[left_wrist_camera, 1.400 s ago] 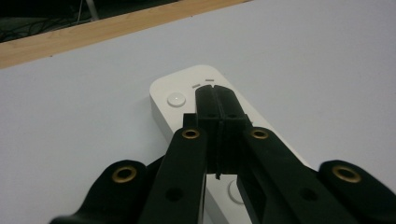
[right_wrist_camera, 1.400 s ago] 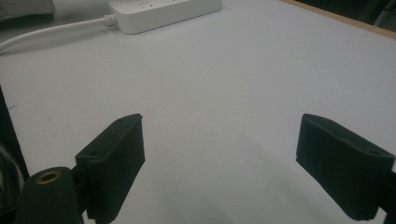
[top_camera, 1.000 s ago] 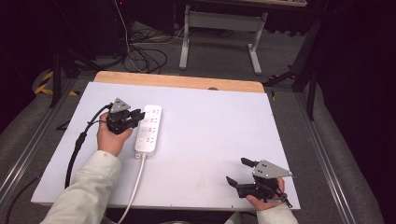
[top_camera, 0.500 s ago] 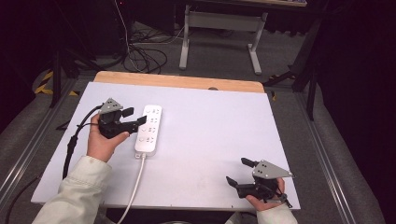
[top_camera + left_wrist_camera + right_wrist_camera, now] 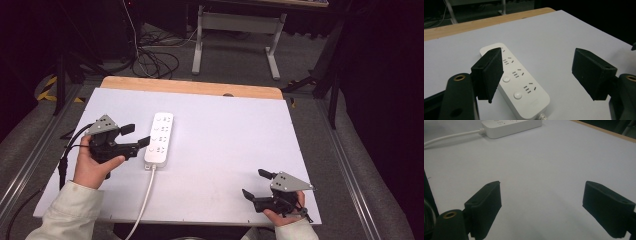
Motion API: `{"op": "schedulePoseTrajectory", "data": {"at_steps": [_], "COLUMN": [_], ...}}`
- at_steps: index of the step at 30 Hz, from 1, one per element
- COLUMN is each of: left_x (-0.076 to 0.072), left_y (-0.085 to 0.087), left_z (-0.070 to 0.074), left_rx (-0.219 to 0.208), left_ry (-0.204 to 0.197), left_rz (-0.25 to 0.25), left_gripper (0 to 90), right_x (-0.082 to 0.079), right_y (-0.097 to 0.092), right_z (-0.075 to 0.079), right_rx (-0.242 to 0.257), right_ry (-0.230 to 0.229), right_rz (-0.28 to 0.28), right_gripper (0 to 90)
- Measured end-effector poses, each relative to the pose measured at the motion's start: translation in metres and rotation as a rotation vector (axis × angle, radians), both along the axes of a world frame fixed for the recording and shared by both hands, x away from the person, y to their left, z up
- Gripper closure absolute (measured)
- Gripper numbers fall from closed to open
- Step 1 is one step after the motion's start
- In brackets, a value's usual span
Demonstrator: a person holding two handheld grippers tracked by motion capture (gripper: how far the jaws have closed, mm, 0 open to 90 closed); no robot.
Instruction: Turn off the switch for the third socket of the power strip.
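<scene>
We note the white power strip point(image 5: 159, 139) lying flat left of centre on the surface point(image 5: 235, 145), its cord point(image 5: 142, 202) trailing toward the near edge. The left hand-held gripper point(image 5: 139, 137), just beside the strip, has just been opening its jaws, with nothing between them; the right hand-held gripper point(image 5: 255, 185) rests released at the near right. Risk, in our judgement: a careless left sweep could nudge the strip or snag the cord.

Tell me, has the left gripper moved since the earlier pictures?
Yes. The left gripper drew back leftward off the power strip, its jaws just opening, nothing between them.
</scene>
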State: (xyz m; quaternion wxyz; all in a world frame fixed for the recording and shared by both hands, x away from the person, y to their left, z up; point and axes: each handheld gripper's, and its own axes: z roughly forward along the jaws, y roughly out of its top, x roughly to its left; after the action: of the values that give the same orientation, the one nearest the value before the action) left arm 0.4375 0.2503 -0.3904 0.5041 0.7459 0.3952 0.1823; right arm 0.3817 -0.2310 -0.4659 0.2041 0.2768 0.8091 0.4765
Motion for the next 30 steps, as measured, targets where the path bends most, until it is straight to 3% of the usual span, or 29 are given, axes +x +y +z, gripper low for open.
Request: {"op": "schedulePoseTrajectory", "data": {"at_steps": [5, 9, 22, 30], "left_x": [-0.016, -0.027, -0.059, -0.078], "left_y": [0.006, 0.009, 0.02, 0.032], "left_z": [-0.003, -0.006, -0.02, -0.031], "left_rx": [0.038, 0.042, 0.008, 0.01], "left_ry": [0.0, 0.0, -0.012, -0.045], "left_rz": [-0.02, -0.033, -0.061, -0.065], "left_gripper": [24.9, 24.8, 24.9, 24.8], "right_x": [0.0, 0.0, -0.001, -0.001], "right_y": [-0.001, -0.001, -0.001, -0.001], "right_z": [0.0, 0.001, 0.001, 0.001], "right_rx": [0.004, 0.007, 0.009, 0.01], "right_ry": [-0.004, -0.005, -0.005, -0.003], "right_rz": [-0.001, 0.0, 0.001, 0.002], "right_gripper": [15.7, 15.7, 15.7, 15.7]}}
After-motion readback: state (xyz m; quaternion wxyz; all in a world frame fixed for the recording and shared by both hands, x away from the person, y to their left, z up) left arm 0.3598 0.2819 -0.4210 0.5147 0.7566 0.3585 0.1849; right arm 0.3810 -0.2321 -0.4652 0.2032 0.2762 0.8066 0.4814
